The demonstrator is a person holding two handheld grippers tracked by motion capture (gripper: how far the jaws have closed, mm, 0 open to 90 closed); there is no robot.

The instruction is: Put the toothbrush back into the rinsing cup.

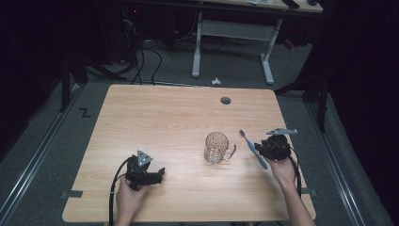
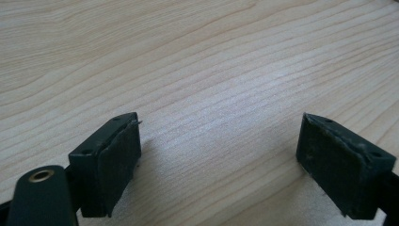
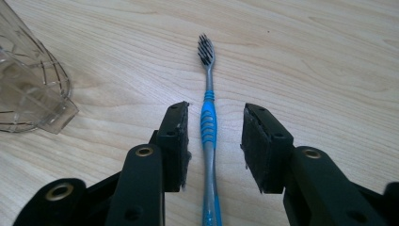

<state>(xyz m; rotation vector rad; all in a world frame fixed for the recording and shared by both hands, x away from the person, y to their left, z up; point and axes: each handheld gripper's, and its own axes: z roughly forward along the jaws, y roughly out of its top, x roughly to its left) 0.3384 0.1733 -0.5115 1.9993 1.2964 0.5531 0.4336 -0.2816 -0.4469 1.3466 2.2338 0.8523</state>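
A blue and grey toothbrush (image 1: 252, 149) lies flat on the wooden table (image 1: 164, 117), right of a clear glass mug (image 1: 216, 147). My right gripper (image 1: 260, 149) is low over the toothbrush's handle. In the right gripper view the toothbrush (image 3: 208, 122) runs lengthwise between the two jaws, bristles pointing away. The right gripper (image 3: 216, 113) is open, with a gap between each pad and the handle, narrower at the left pad. The mug (image 3: 28, 89) shows at the left edge there. My left gripper (image 1: 159, 175) rests near the table's front left. The left gripper (image 2: 219, 136) stands open over bare wood.
A round cable hole (image 1: 225, 100) sits near the table's far edge. Behind the table stand the white legs of another desk (image 1: 197, 47), and cables (image 1: 141, 61) lie on the floor. The person's hands come in at the table's front edge.
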